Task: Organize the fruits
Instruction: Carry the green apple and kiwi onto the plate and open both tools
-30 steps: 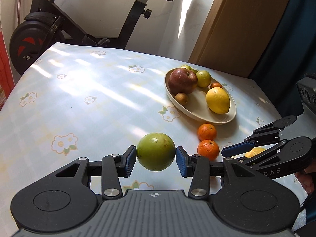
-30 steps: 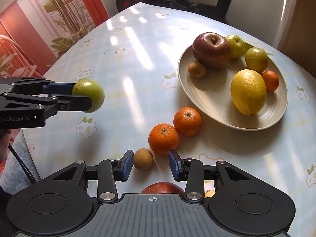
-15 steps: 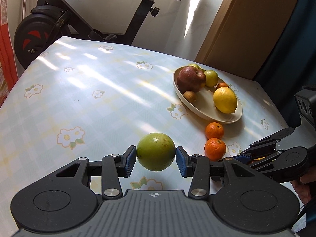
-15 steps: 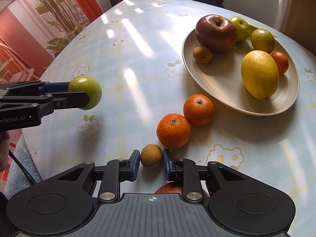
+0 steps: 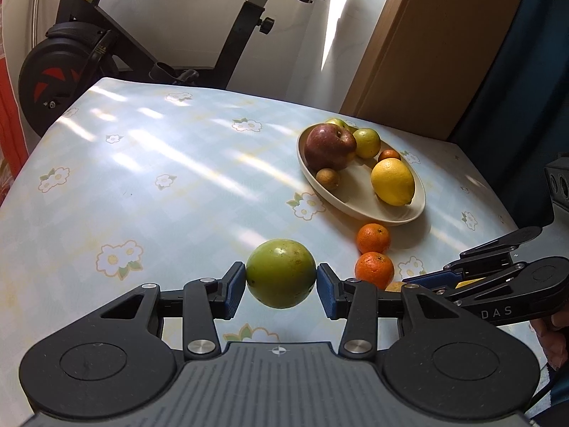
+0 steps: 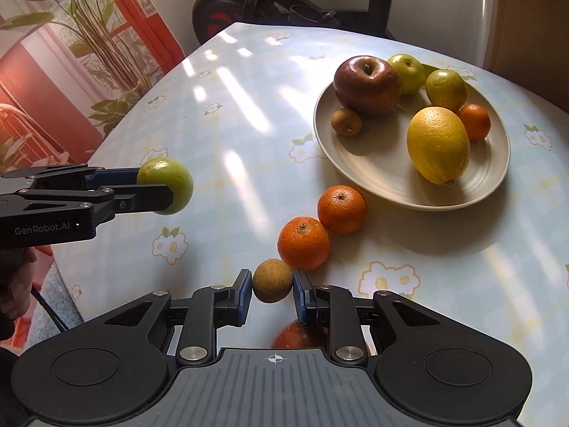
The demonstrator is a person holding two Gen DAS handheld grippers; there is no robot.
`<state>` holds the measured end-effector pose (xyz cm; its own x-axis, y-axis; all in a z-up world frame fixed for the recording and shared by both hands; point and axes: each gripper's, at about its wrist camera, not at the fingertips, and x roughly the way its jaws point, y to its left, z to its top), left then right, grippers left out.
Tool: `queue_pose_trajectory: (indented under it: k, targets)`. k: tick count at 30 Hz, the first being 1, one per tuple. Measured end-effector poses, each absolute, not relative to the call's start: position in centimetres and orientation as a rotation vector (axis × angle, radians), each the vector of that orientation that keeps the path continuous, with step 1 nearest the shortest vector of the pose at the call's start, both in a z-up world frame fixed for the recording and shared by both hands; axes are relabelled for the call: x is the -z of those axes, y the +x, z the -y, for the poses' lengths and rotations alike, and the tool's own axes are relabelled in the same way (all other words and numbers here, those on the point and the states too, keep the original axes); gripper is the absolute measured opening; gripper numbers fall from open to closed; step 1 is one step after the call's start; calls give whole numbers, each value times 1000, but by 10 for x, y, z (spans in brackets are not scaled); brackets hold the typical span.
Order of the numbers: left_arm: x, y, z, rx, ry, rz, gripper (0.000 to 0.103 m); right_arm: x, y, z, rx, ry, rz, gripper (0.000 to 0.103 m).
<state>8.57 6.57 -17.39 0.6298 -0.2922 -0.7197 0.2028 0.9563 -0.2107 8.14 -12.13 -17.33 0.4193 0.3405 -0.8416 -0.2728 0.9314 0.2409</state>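
Observation:
My left gripper (image 5: 281,279) is shut on a green round fruit (image 5: 281,273) and holds it above the floral tablecloth; it shows at the left of the right wrist view too, left gripper (image 6: 165,188) with the green fruit (image 6: 167,185). My right gripper (image 6: 272,286) is shut on a small brown fruit (image 6: 272,280), just off the cloth. Two oranges (image 6: 303,243) (image 6: 341,209) lie beside it, short of the beige plate (image 6: 373,174). The plate holds a red apple (image 6: 366,84), a lemon (image 6: 438,144), green fruits, a small orange and a small brown fruit.
A red apple (image 6: 300,336) lies half hidden under my right gripper. An exercise bike (image 5: 89,57) stands past the table's far edge, a wooden panel (image 5: 426,46) at the far right. A potted plant (image 6: 96,35) stands beyond the table's left side. A hand (image 6: 14,295) holds the left gripper.
My right gripper closed on the small brown fruit and lifted it slightly. The left gripper kept its hold on the green fruit, and its view tilted up a little.

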Motion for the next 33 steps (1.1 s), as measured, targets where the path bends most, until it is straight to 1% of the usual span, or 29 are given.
queue_pose_trajectory:
  k: [8,13,14,16,20,22,26,27,29,33]
  targets:
    - [145,100,-40,341,-43,-783,46,135,93,174,-287,105,-933,23]
    - [127,118,-21,383,-2,-740,45,124,106,204,-225,73,-872,23]
    - [124,122,-17,392,2,-734,41,123,108,208,-216,63,-865,23]
    - [118,135,-9,421,1,-721,27,124,114,216,-202,49,-853,23]
    - [119,169,8,465,-17,-756,27,136,126,228,-174,50,-865,23]
    - [133,185,14,475,-18,-775,27,145,128,231,-172,59,-875,23]
    - [163,196,4,468,-93,-885,27,160,127,234,-201,94,-892,23]
    - [167,197,2,463,-112,-891,28,162,128,234,-201,94,-896,23]
    - [175,201,1,461,-140,-910,38,166,129,236,-195,102,-899,23]
    - [184,213,13,480,-112,-946,37,166,130,238,-194,115,-887,23]
